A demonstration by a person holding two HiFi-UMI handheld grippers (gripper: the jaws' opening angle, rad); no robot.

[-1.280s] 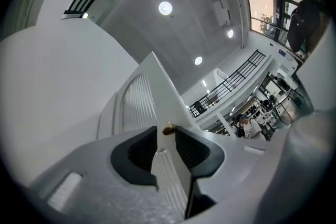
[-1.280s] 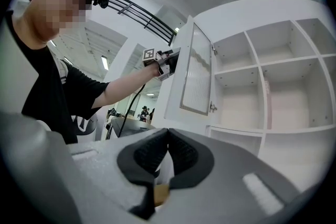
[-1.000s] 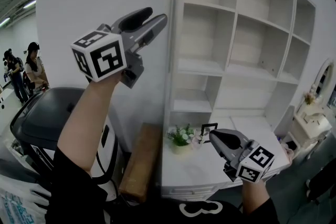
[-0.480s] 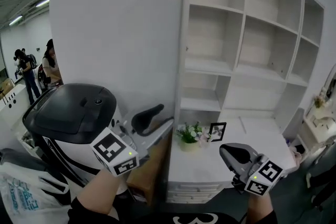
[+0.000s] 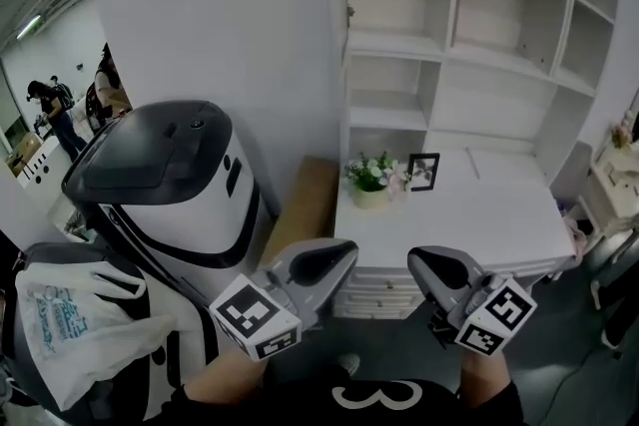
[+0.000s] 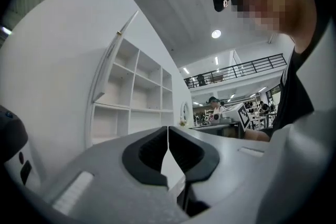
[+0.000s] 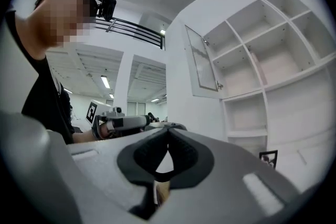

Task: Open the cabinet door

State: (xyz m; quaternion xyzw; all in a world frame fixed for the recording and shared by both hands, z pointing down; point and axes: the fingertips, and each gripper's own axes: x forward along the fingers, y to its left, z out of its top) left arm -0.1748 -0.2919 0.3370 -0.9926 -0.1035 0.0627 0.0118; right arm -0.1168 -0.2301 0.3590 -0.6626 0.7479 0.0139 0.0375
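Two hand-held grippers hang low in the head view, apart from each other and in front of the worktop's [image 5: 479, 219] front edge, touching nothing. The left hand-held gripper [image 5: 344, 252] has just been closing, and its jaws now meet with nothing between them. The right hand-held gripper [image 5: 416, 260] also has its jaws tip to tip, holding nothing. Each carries one cube of square black-and-white markers.

One door [image 7: 202, 63], with a pane and one knob [image 7: 218, 85] at its lower corner, stands swung out from the top left compartment of the cabinet [image 5: 454, 55], well above both grippers. The cabinet shows three columns of open shelves beside a white wall [image 5: 200, 15].

One flower pot [image 5: 371, 183] and one photo frame [image 5: 423, 172] stand just beside each other near the worktop's back left corner.

One brown board [image 5: 305, 205] lies between the worktop and one black-topped white machine [image 5: 170, 185]. One white bag [image 5: 70, 324] carries blue print too small to read. Two people [image 5: 52, 110] stand far off at the left. A white figure like a 3 shows on the black shirt [image 5: 364, 397].
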